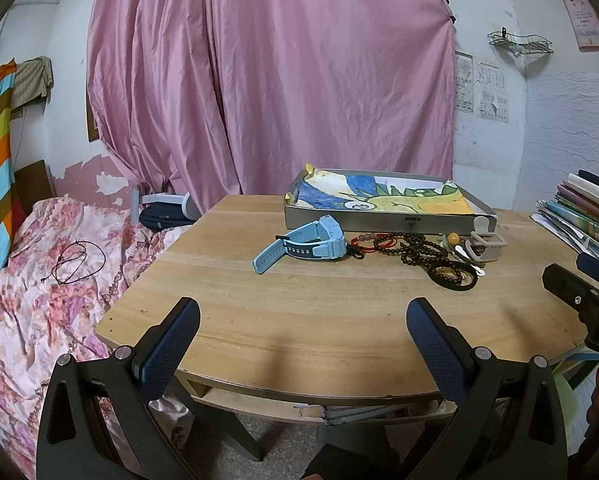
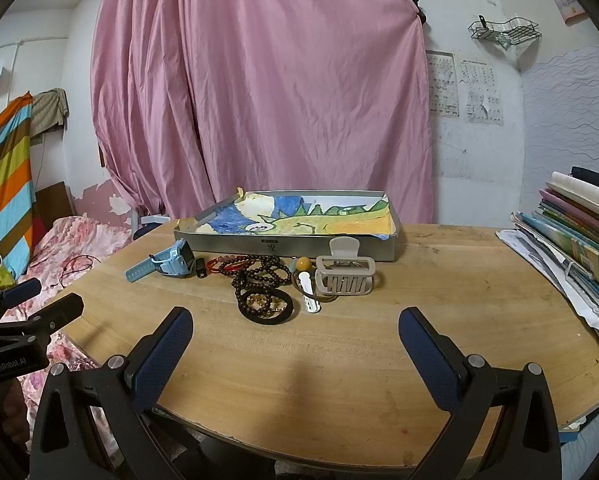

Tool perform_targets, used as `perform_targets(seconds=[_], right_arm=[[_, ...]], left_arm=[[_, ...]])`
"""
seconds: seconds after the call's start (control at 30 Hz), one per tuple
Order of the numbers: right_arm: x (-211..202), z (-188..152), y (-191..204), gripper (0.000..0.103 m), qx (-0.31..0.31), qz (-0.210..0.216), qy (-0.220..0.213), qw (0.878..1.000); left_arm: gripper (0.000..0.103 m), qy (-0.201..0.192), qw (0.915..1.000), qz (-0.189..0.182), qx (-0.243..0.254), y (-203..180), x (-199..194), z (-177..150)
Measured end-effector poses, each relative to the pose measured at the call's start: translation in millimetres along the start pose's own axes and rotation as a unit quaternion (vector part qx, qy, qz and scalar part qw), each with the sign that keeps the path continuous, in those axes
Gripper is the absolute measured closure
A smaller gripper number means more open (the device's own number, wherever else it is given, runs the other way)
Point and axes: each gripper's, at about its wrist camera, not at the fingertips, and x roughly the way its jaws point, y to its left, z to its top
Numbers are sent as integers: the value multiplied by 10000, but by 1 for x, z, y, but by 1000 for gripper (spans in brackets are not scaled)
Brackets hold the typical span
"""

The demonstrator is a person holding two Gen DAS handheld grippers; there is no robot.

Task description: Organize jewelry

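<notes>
- Left tongs (image 1: pixel 303 334): released; the blue-padded fingers (image 1: pixel 179 340) stand wide apart above the near edge of the wooden tabletop (image 1: pixel 339 312); nothing between them.
- Right tongs (image 2: pixel 295 344): released; fingers spread wide over the near part of the tabletop; nothing held.
- Grey tray (image 2: pixel 283 245): shallow, at the far side of the tabletop; lined with a coloured drawing (image 2: pixel 299 216) in blue, green and yellow; no jewelry visible in it.
- Jewelry: in a loose row on the tabletop just in front of the tray's near wall, well apart from both tongs.
- Light blue smartwatch (image 1: pixel 299 244): at the left end of the row, strap lying out to the left.
- Red bangles (image 2: pixel 229 266): just right of the watch; dark bead necklace (image 2: pixel 259 276): heaped beside them, touching a black ring (image 2: pixel 265 306) nearer the tongs.
- Beige claw hair clip (image 2: pixel 345 274): at the right end, upright; a white hair clip (image 2: pixel 309 294) and an amber bead (image 2: pixel 303 263) just beside it.
- Stack of books (image 2: pixel 571 240): at the right edge of the tabletop.
- Bed with floral cover (image 1: pixel 51 280): left of the tabletop; a black cord (image 1: pixel 75 260) lies on it.
</notes>
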Motion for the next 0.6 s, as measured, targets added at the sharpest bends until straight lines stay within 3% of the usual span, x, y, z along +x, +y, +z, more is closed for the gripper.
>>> perform_targets(seconds=[0.6], right_arm=[[1,0,0,0,15,5,20,10000]], left_arm=[[2,14,10000,-9,6,0,2,-3]])
